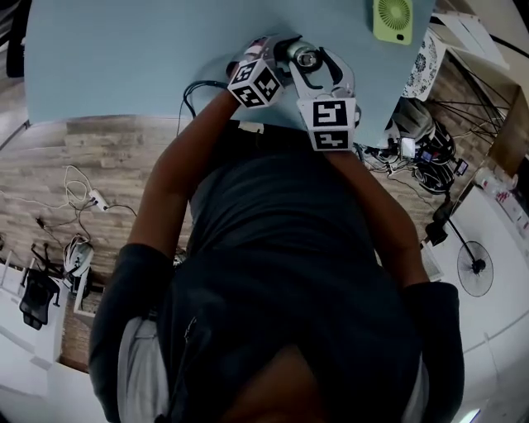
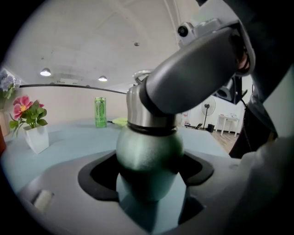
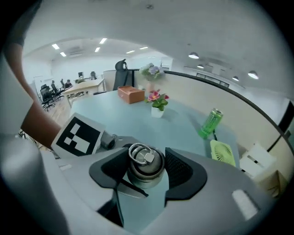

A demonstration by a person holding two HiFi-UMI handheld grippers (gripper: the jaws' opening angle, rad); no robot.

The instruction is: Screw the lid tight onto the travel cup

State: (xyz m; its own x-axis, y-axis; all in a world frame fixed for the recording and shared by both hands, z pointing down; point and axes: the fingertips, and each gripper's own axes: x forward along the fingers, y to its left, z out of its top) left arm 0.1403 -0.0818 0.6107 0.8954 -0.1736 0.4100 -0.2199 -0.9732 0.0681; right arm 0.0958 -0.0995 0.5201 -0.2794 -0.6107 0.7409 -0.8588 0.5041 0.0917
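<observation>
In the head view the person's torso (image 1: 289,273) hides the near edge of the surface (image 1: 124,58). The claws cover the travel cup (image 2: 149,147) except its ringed lid (image 3: 145,163). The left claw (image 2: 147,173) pinches the cup's green body, which is upright. The right claw (image 3: 147,167) is closed on the lid. Left of the cup the surface is bare to its edge. Beyond the cup lies a green fan (image 1: 393,18), and a green can (image 3: 210,123) stands there too, its print too blurred to read.
</observation>
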